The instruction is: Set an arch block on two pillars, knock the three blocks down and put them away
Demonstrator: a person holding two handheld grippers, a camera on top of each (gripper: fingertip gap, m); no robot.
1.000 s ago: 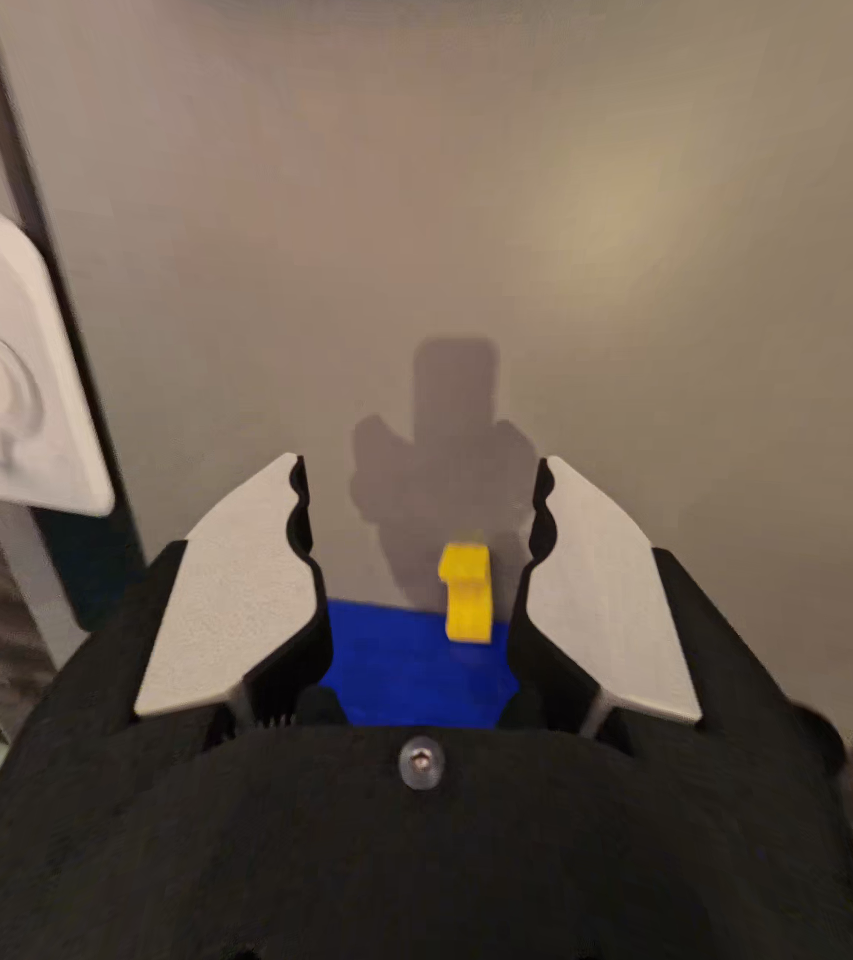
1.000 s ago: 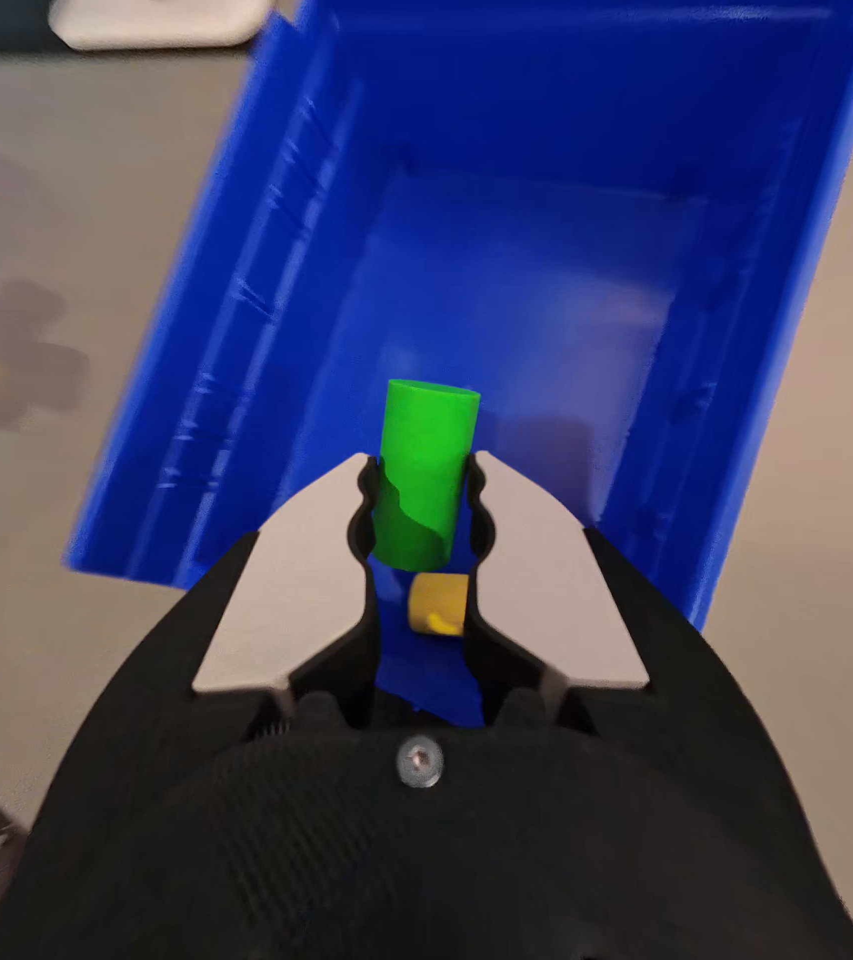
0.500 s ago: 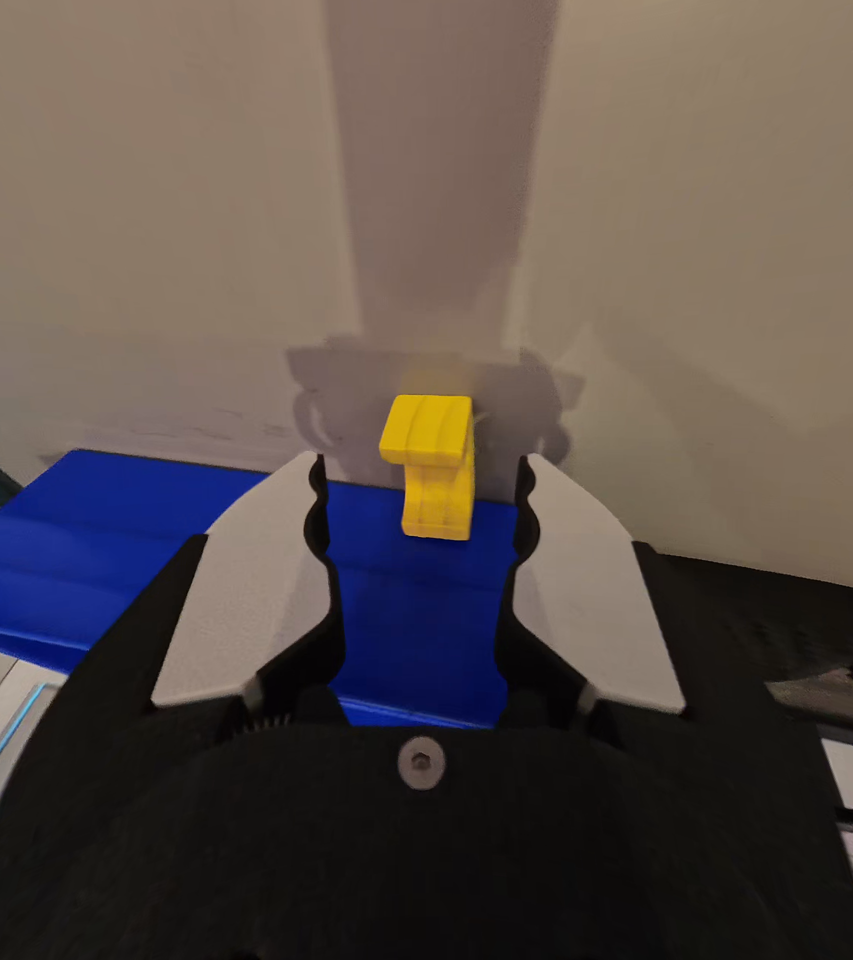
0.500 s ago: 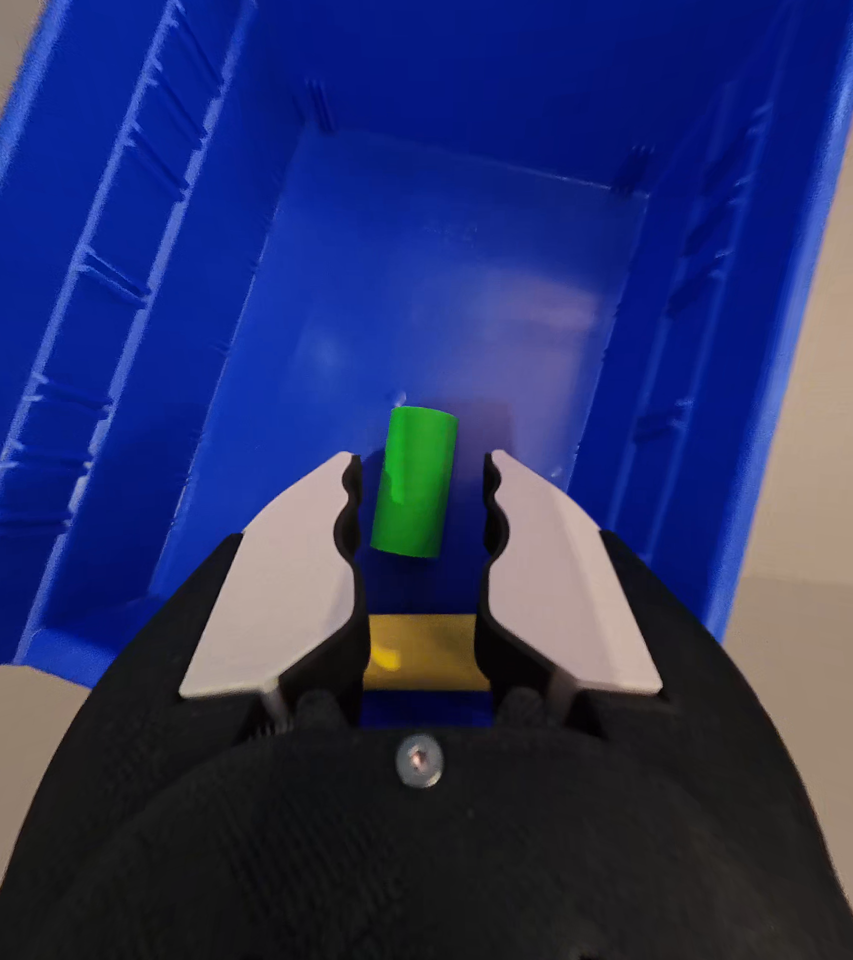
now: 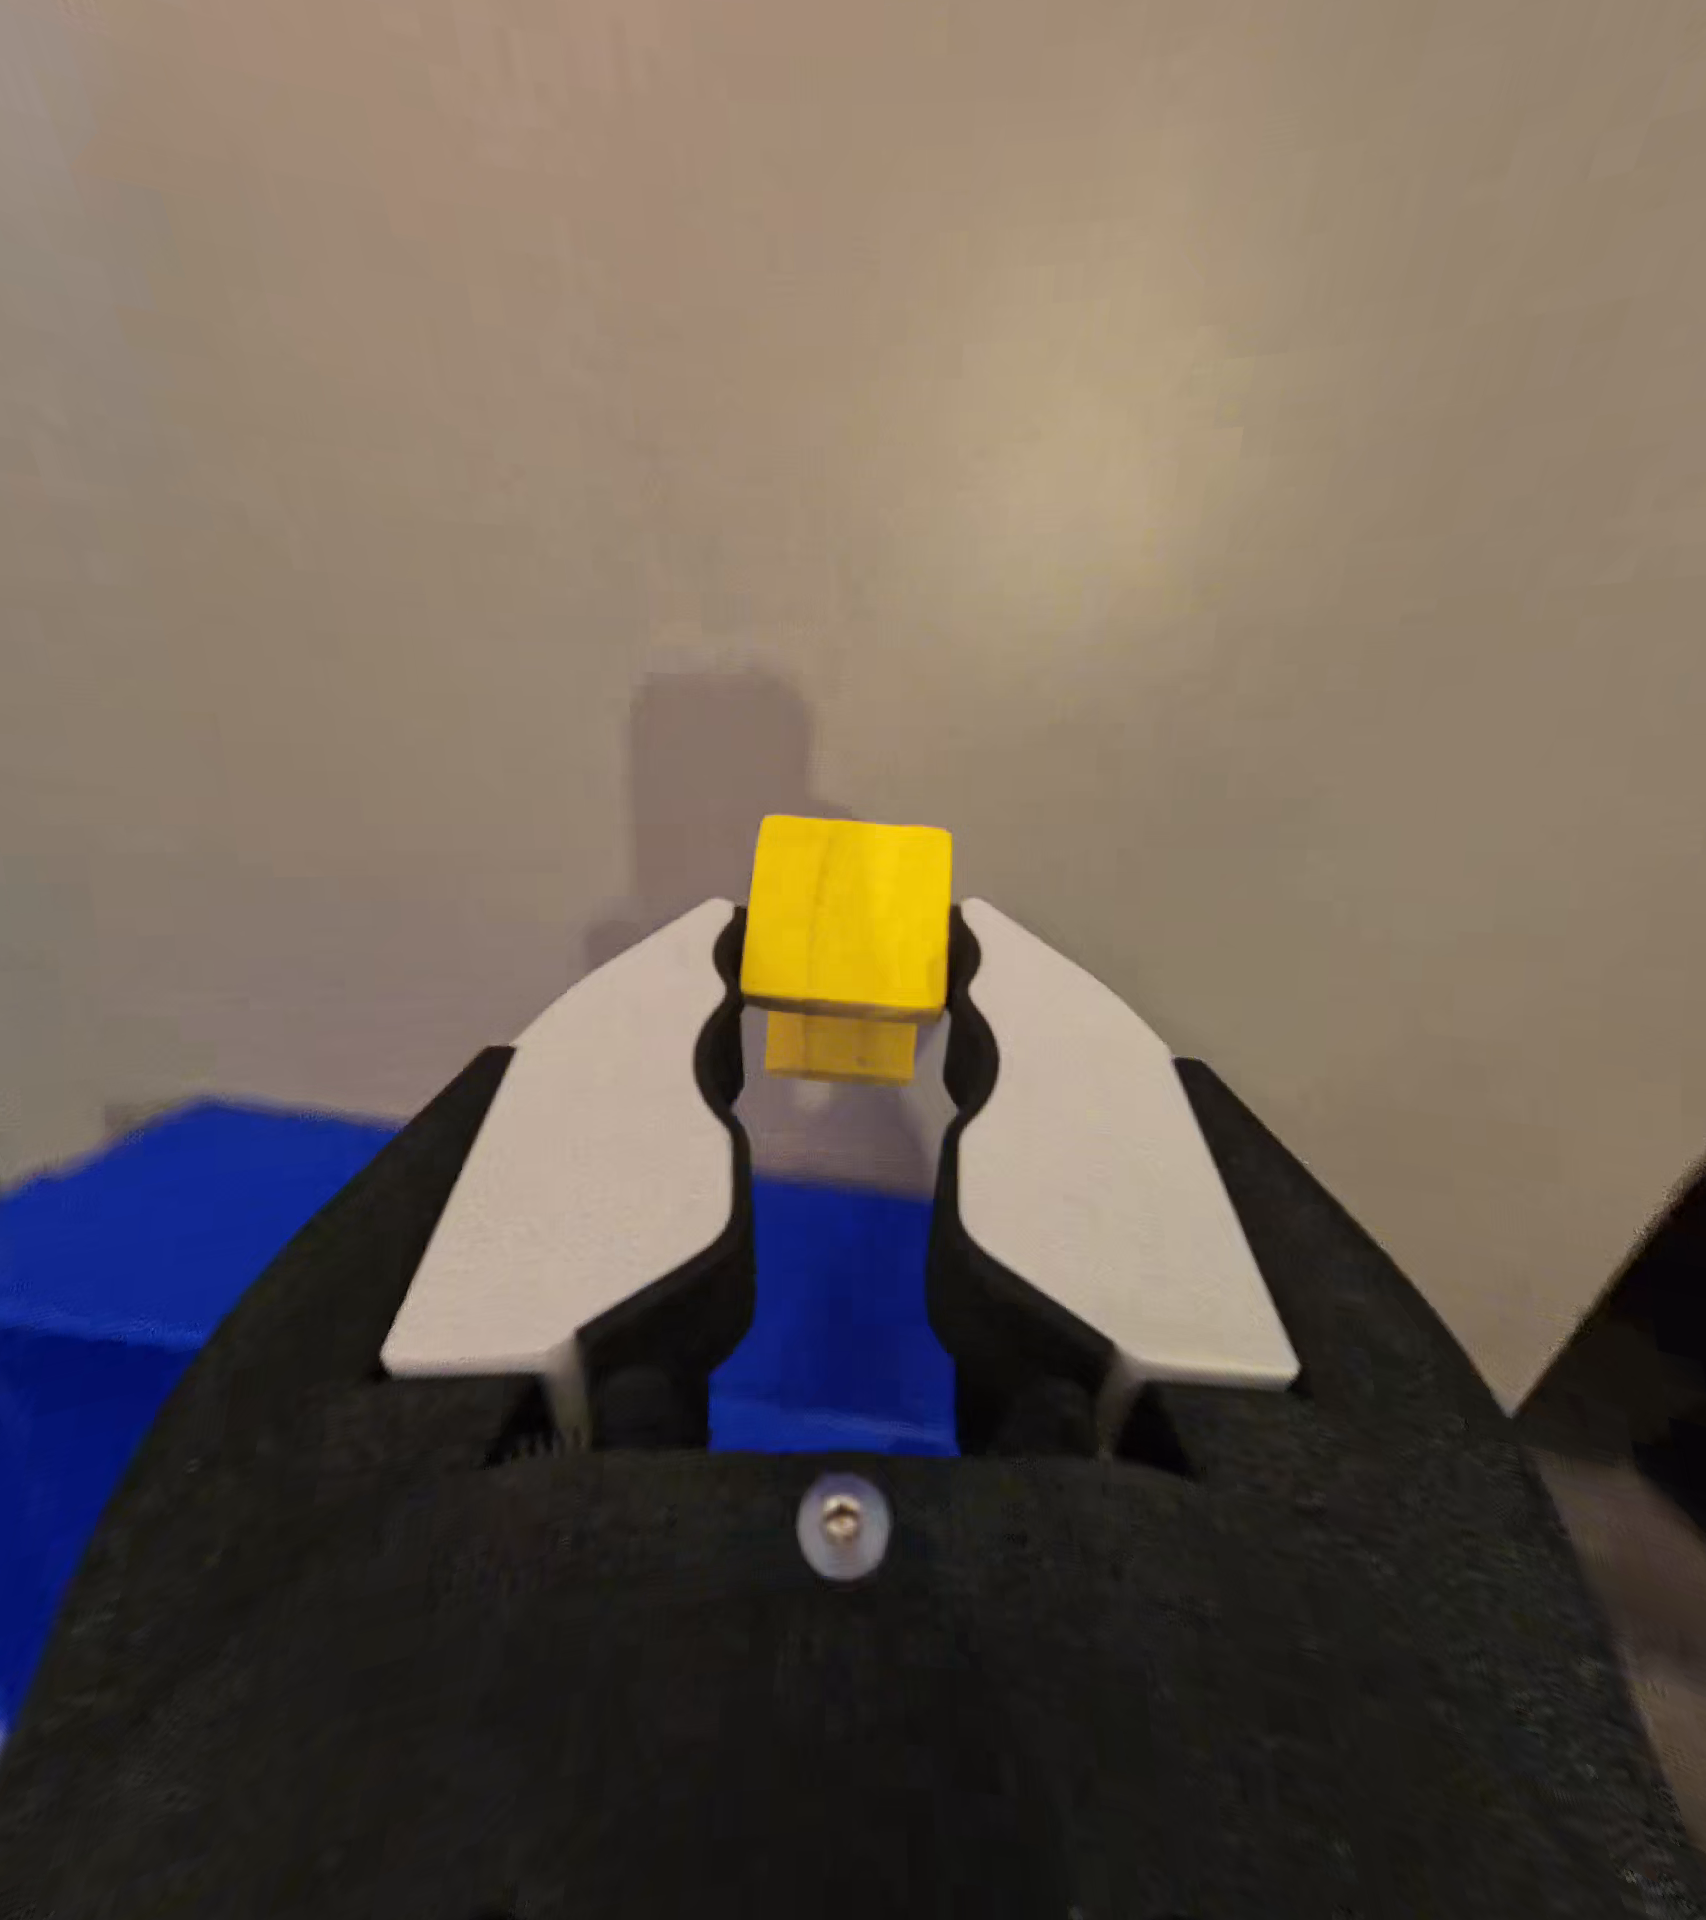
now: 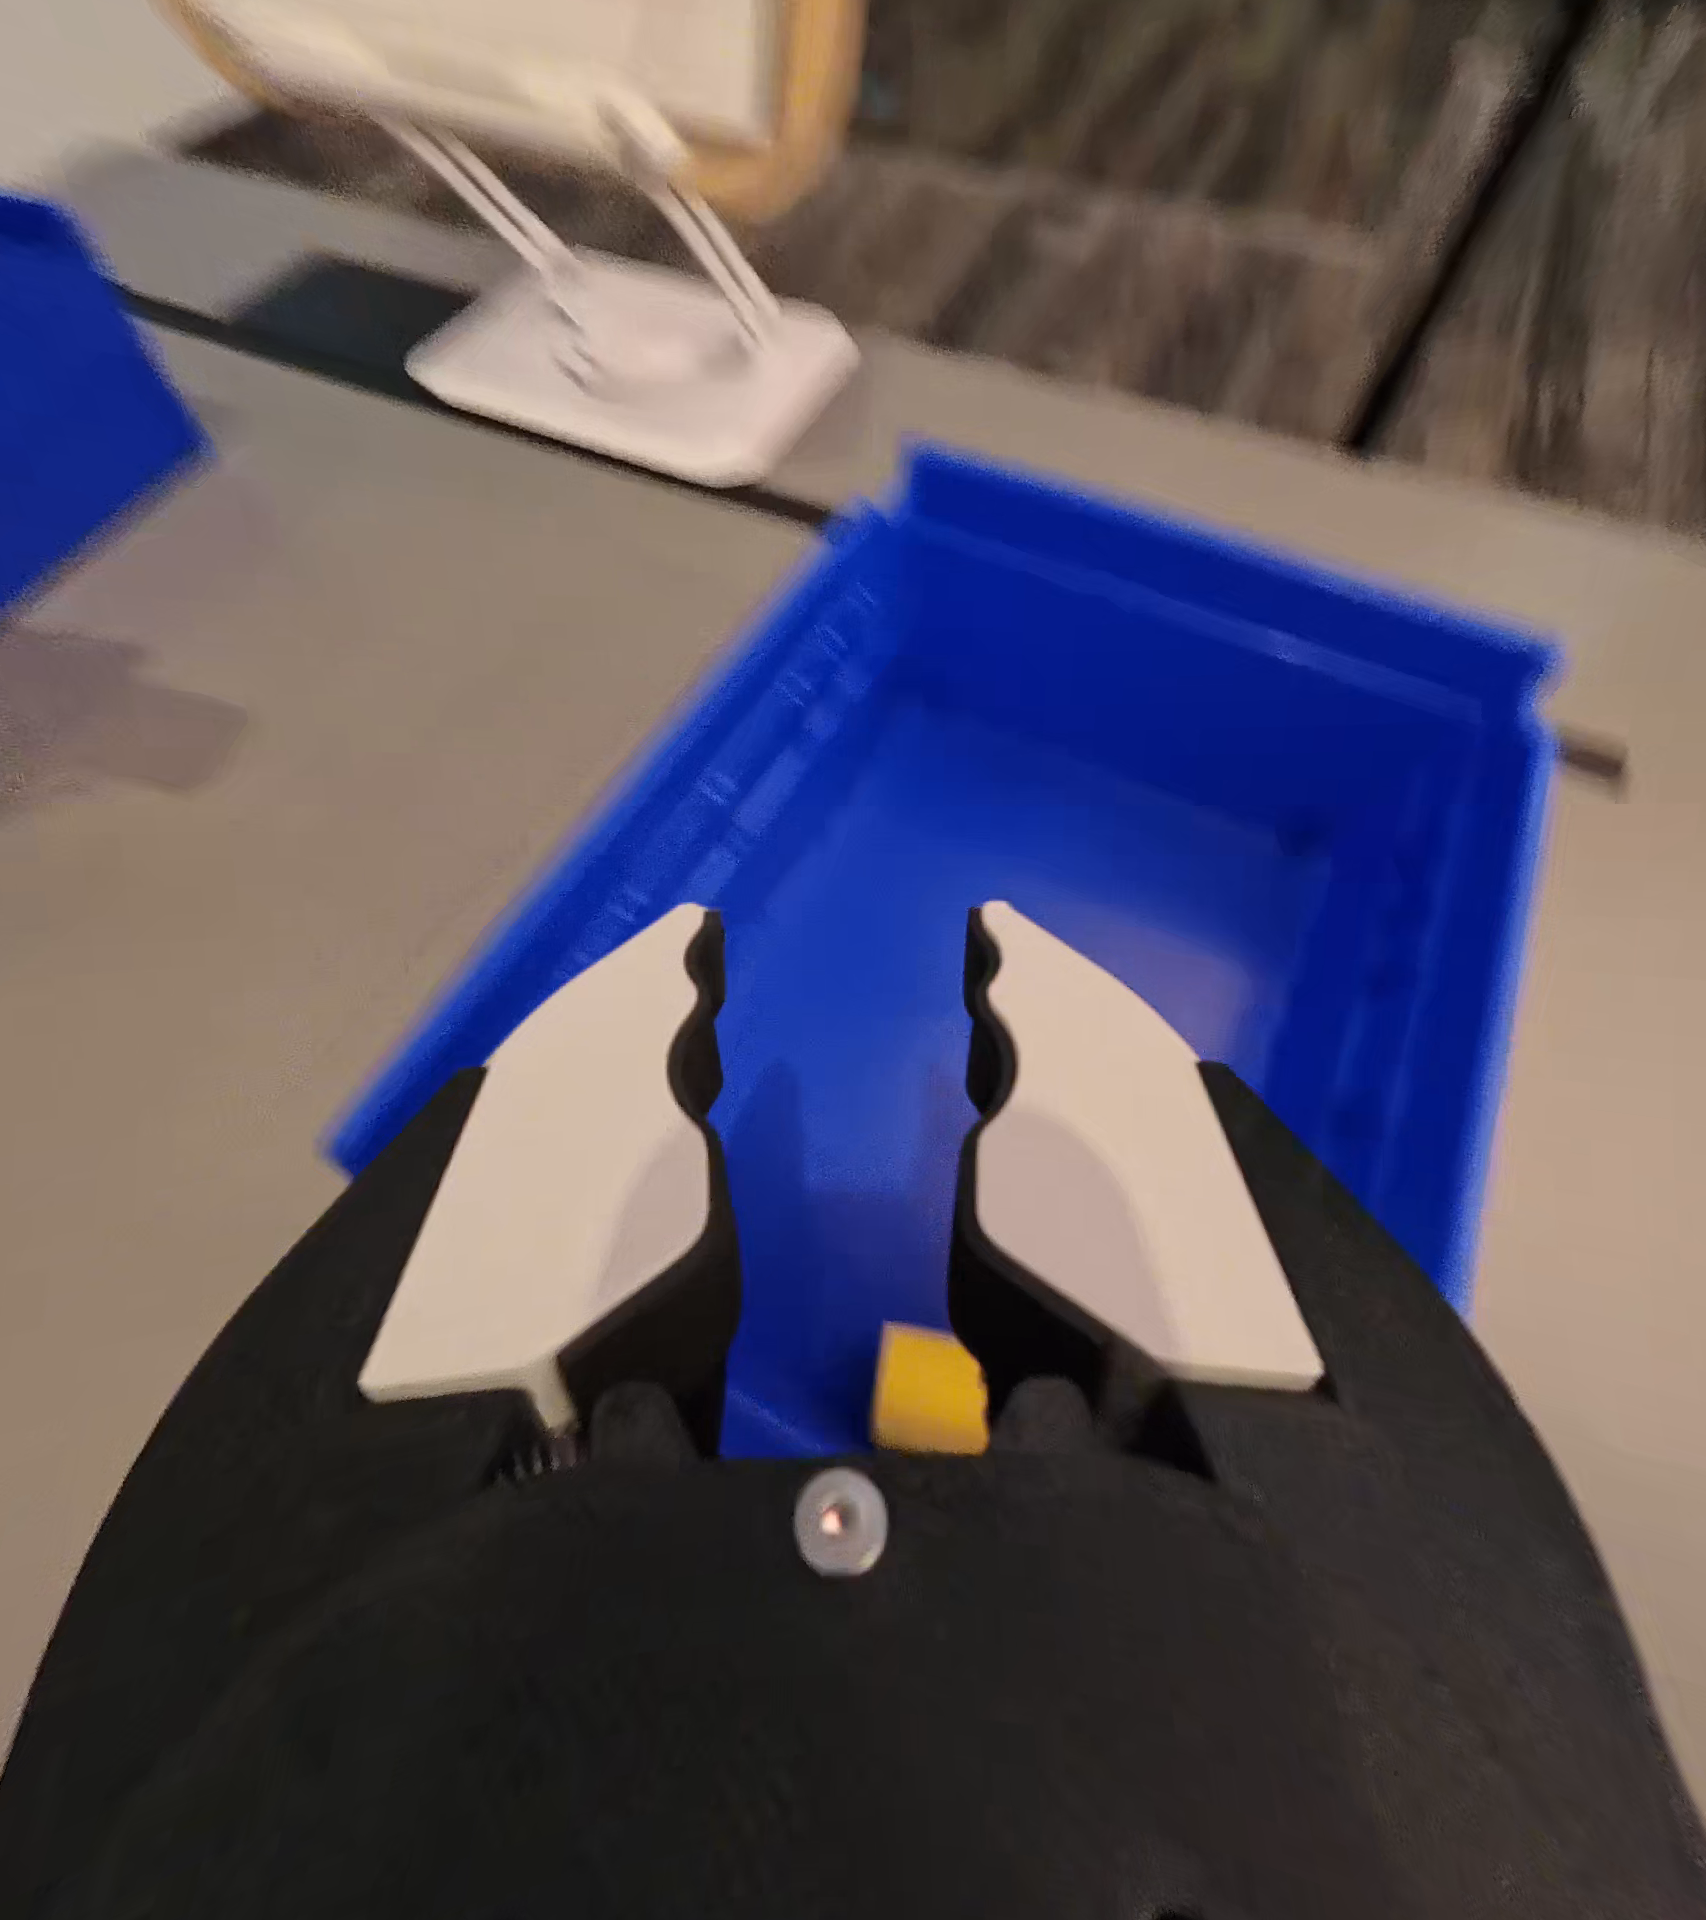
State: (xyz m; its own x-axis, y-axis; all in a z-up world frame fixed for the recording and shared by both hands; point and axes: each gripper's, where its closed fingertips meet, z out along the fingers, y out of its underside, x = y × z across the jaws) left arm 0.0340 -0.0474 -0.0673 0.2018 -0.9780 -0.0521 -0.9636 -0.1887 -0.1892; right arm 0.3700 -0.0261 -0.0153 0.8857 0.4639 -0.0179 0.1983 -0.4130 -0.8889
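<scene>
In the left wrist view my left gripper (image 5: pixel 847 935) is shut on a yellow arch block (image 5: pixel 847 920). Both pads press its sides at the fingertips, above the grey table (image 5: pixel 1140 520). In the right wrist view my right gripper (image 6: pixel 844 925) is open and empty, over a blue bin (image 6: pixel 1400 935). A yellow block (image 6: pixel 930 1392) lies in that bin near the base of my fingers. No green cylinder shows in this view.
A second blue bin shows low left in the left wrist view (image 5: pixel 49 1299) and at the left edge of the right wrist view (image 6: pixel 7 384). A white stand (image 6: pixel 641 384) is at the table's far edge. A dark patterned surface (image 6: pixel 1348 208) lies beyond the table. The grippers' ends are close to 35 centimeters from one another.
My left jaws closed onto the yellow arch block, which stood free between them before. My right jaws opened and let the green cylinder go into the bin; the right view has since tilted up.
</scene>
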